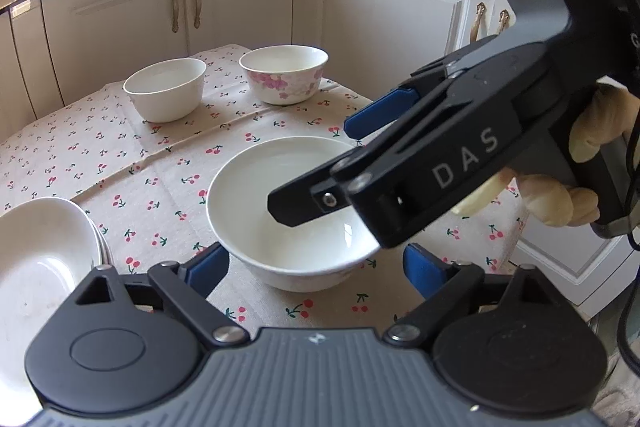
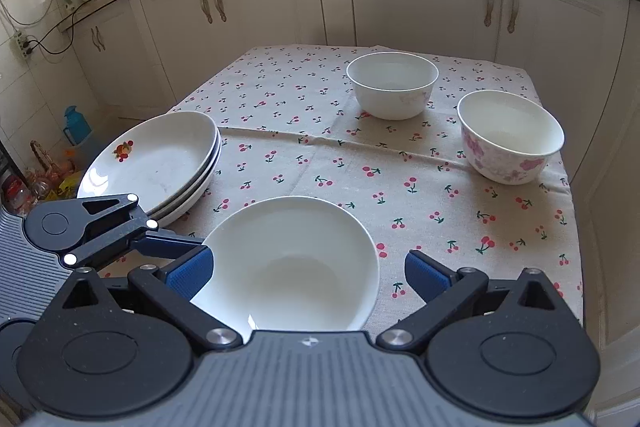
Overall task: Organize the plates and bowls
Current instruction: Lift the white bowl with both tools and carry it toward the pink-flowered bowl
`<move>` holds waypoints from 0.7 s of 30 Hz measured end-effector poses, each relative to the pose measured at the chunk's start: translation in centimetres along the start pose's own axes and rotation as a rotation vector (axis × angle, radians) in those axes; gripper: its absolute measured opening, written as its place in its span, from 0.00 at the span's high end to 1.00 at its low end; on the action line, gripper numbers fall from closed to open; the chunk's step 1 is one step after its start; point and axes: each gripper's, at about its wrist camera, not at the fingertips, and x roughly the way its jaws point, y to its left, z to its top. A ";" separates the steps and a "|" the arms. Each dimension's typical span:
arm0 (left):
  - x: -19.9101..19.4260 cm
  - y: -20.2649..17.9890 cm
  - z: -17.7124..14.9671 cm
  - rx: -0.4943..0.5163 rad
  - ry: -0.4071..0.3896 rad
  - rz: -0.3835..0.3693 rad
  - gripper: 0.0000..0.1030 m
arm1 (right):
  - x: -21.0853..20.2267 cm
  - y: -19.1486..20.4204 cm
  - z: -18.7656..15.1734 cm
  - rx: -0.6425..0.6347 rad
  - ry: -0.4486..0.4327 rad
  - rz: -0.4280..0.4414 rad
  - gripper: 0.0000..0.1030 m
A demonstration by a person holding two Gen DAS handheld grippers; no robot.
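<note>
Sitting on the bench (image 2: 400, 163), the white bowl (image 2: 288, 267) rests free between both hand-held grippers, left (image 1: 316, 267) and right (image 2: 308, 271), jaws spread wide, beside stacked plates (image 2: 160, 163).

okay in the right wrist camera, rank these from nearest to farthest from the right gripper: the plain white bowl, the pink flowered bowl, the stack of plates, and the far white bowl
1. Plain white ceramic bowl, between the open fingers of the right gripper.
2. Stack of white shallow plates, on the left.
3. White bowl with pink flowers, right edge of the cherry-print tablecloth.
4. Far white bowl, at the back, right of centre.
</note>
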 end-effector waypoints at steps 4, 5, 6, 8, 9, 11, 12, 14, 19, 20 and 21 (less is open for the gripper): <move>-0.9 0.0 -0.1 0.017 -0.009 -0.014 0.08 | -0.9 0.0 -0.2 -0.001 -0.022 -0.022 0.00; -1.1 0.0 0.0 0.027 -0.011 -0.019 0.08 | -1.1 0.0 -0.2 -0.004 -0.028 -0.028 0.00; -1.4 -0.1 0.0 0.034 -0.015 -0.022 0.08 | -1.4 0.1 -0.3 -0.007 -0.034 -0.033 0.00; -2.1 -0.1 0.2 0.054 -0.026 -0.019 0.08 | -1.9 0.0 -0.3 -0.011 -0.047 -0.044 0.00; -2.4 -0.2 0.3 0.065 -0.028 -0.015 0.07 | -2.2 0.1 -0.3 -0.014 -0.056 -0.052 0.00; -2.9 -0.2 0.6 0.076 -0.026 -0.019 0.07 | -2.7 0.1 -0.3 -0.022 -0.074 -0.071 0.00; -3.0 -0.1 0.7 0.078 -0.025 -0.023 0.07 | -3.0 0.0 -0.3 -0.025 -0.084 -0.079 0.00; -3.4 0.0 1.1 0.079 -0.027 -0.027 0.07 | -3.4 -0.1 -0.3 -0.027 -0.096 -0.091 0.00; -3.8 0.8 2.6 0.058 -0.054 -0.040 0.07 | -3.9 -0.8 0.0 -0.035 -0.118 -0.125 0.00; -3.8 1.0 3.0 0.050 -0.061 -0.042 0.06 | -4.0 -1.1 0.1 -0.037 -0.122 -0.134 0.00; -3.8 1.3 3.5 0.041 -0.068 -0.045 0.06 | -4.1 -1.3 0.2 -0.038 -0.127 -0.142 0.00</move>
